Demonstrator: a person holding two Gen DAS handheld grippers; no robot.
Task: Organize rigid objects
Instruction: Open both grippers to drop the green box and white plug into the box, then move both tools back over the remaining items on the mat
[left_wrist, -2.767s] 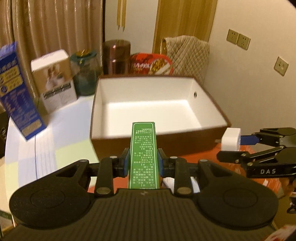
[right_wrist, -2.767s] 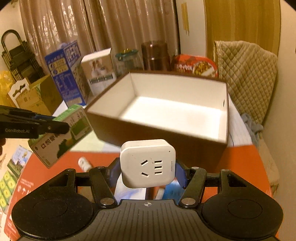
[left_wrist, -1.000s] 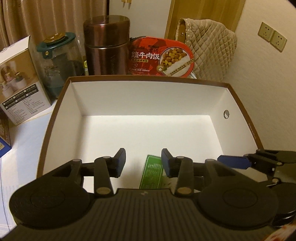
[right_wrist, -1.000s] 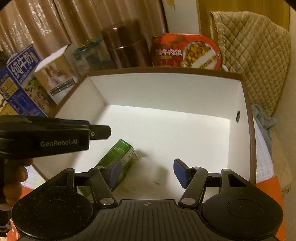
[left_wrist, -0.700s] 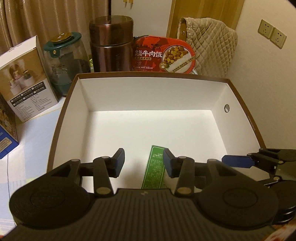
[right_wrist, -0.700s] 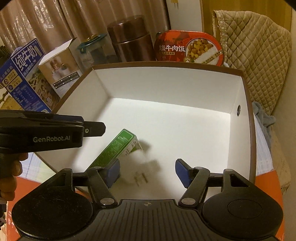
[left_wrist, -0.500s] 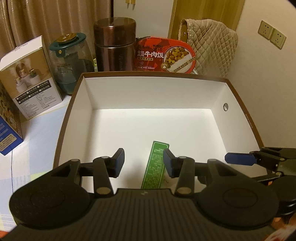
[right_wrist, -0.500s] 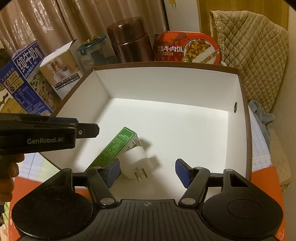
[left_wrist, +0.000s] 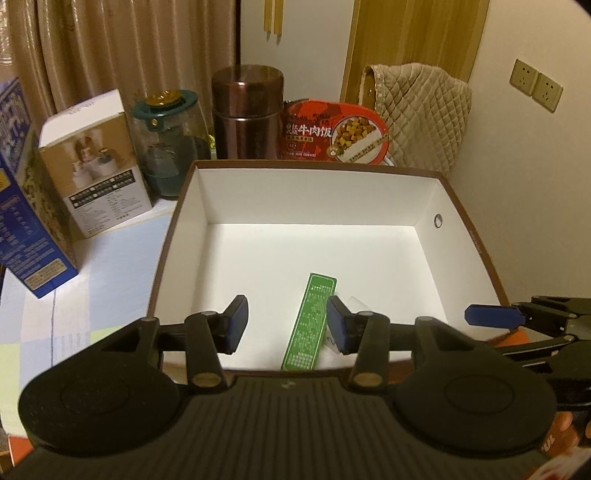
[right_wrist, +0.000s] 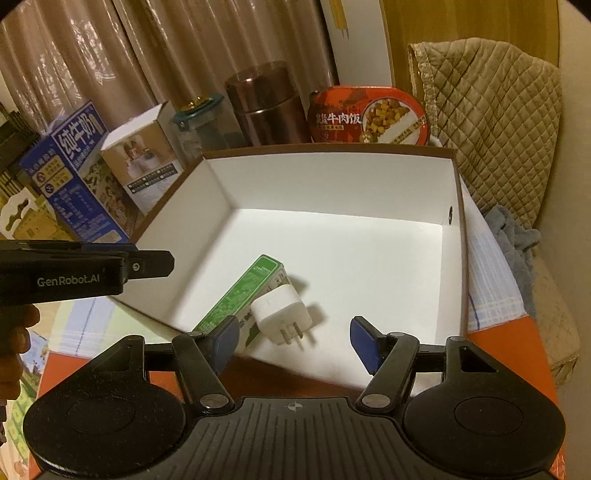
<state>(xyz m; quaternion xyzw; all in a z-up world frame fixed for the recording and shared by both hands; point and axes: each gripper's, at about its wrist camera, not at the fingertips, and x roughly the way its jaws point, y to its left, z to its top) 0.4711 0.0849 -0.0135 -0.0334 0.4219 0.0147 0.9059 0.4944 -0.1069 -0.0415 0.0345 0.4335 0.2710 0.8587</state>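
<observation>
With both drops made, this looks like the retreat step: left gripper (left_wrist: 283, 323) and right gripper (right_wrist: 291, 341) hang over the near edge of the box (left_wrist: 476, 247), both empty. Left jaws have just been opening, nothing between the pads; the green carton (left_wrist: 309, 321) seen through the gap lies on the box floor below them. Right jaws stand apart, nothing clamped.

Box contents: green carton lying flat near the front wall, long axis running front to back, and a white plug adapter (right_wrist: 281, 310) touching its right side, prongs pointing toward the front. Rest of the floor is bare white.

Outside, behind and left of the box: blue milk carton (right_wrist: 75, 177), white product box (right_wrist: 142, 162), glass jar (left_wrist: 168, 144), copper canister (left_wrist: 246, 110), red meal bowl (right_wrist: 369, 116) standing on edge. All upright, none in the box.

Next, my read: pick another rigid item. Anything behind the box means reaching over or around it. Tall cartons look tip-prone, so grip across the narrow faces. Canister and jar look wide for these jaws; can't tell if they fit.
</observation>
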